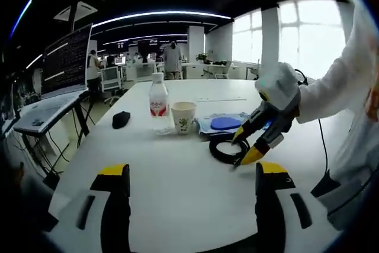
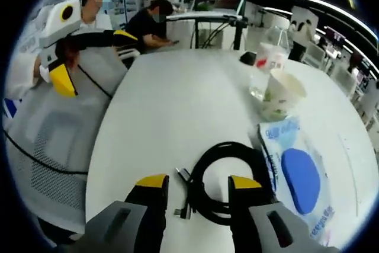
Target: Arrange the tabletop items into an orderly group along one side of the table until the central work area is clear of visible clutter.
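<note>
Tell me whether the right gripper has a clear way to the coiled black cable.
Probably yes: the right gripper hangs open right at the black cable, the coil lying between its jaws on bare table, nothing between.

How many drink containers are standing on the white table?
2. The plastic bottle with a red label stands toward the far side; the paper cup stands right beside it, next to the blue packet. Nothing seems to hide another.
</note>
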